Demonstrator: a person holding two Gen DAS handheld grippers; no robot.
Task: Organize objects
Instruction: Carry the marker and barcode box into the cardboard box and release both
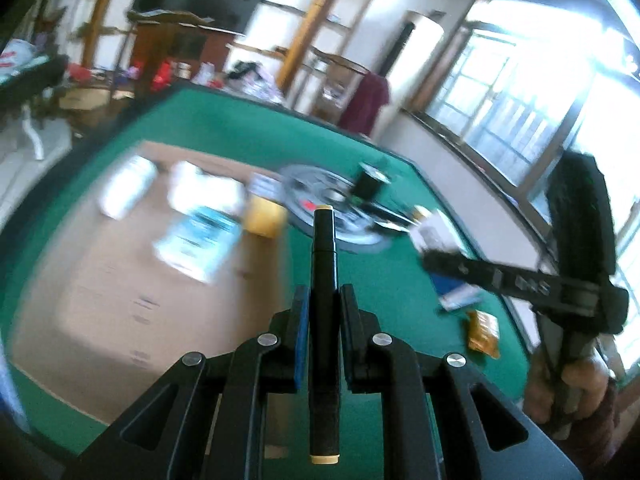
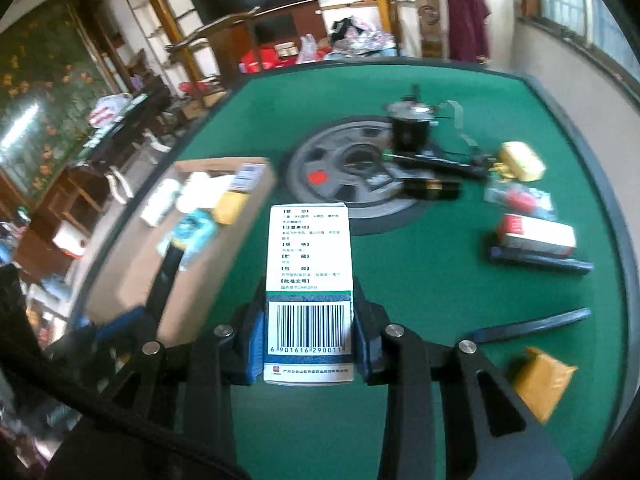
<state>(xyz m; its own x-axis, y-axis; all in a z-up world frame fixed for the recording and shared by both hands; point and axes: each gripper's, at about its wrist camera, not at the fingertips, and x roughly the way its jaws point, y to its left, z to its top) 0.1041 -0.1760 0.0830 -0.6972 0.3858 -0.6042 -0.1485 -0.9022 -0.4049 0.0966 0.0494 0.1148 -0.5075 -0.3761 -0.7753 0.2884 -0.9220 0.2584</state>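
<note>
My left gripper (image 1: 324,312) is clamped tight on a black marker (image 1: 323,292) with cream end caps, held lengthwise between the pads above the green table (image 1: 224,128), near the cardboard box (image 1: 120,280). My right gripper (image 2: 308,336) is partly closed, blue pads pressing both sides of a white medicine carton (image 2: 309,276), barcode facing the camera, above the table between the box and the grey wheel-shaped disc (image 2: 320,160).

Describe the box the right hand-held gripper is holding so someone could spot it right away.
Above the green table, near the brown cardboard sheet, the right hand-held gripper clamps a white carton. Unlike the red-and-white box lying on the felt, it shows a large barcode and a green band.
</note>
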